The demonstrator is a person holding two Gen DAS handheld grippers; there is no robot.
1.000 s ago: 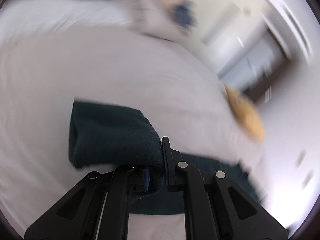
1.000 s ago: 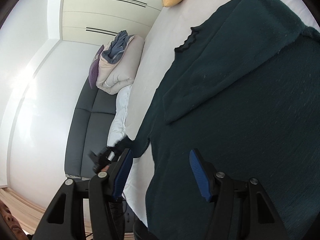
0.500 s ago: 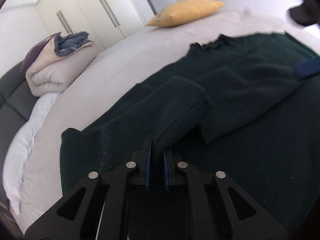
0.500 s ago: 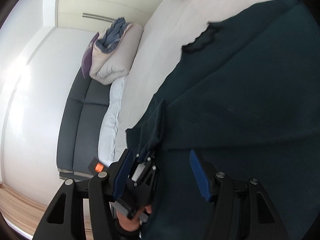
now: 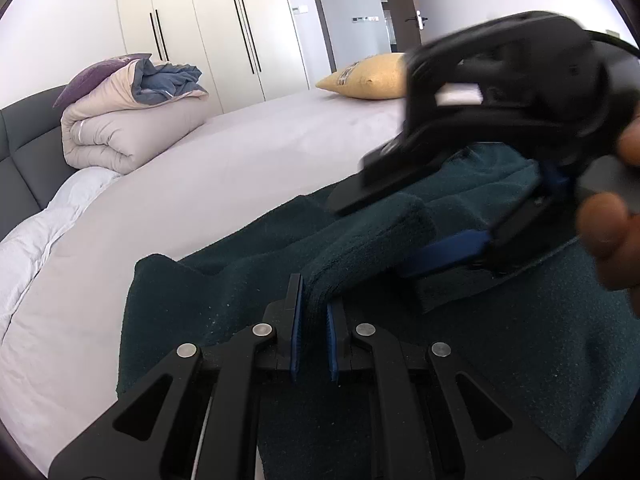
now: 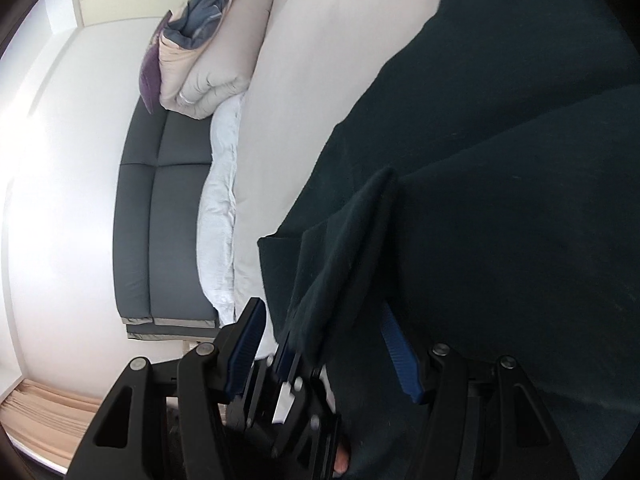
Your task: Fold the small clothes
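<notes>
A dark green sweater point(image 5: 520, 340) lies spread on the pale bed point(image 5: 240, 160). My left gripper point(image 5: 313, 312) is shut on a raised fold of the sweater's sleeve. In the right wrist view the same sweater point(image 6: 520, 200) fills the right side. My right gripper point(image 6: 324, 344) straddles that lifted fold just above the left gripper point(image 6: 286, 360). Its jaws are closing, and the blue pads point(image 6: 400, 356) still stand apart from the cloth. From the left wrist view the right gripper point(image 5: 416, 220) comes in from the right, held by a person's hand point(image 5: 612, 236).
A rolled beige duvet point(image 5: 128, 124) with blue and purple bedding sits at the bed's far left. A yellow pillow point(image 5: 368, 76) lies at the far edge. White wardrobes point(image 5: 224, 28) stand behind, and a dark padded headboard point(image 6: 168, 220) and white quilt point(image 5: 32, 232) run along the left.
My left gripper has swung the held sleeve over the sweater's body and rolled level. The right gripper has come in close to it and now straddles the same fold, jaws slightly narrower.
</notes>
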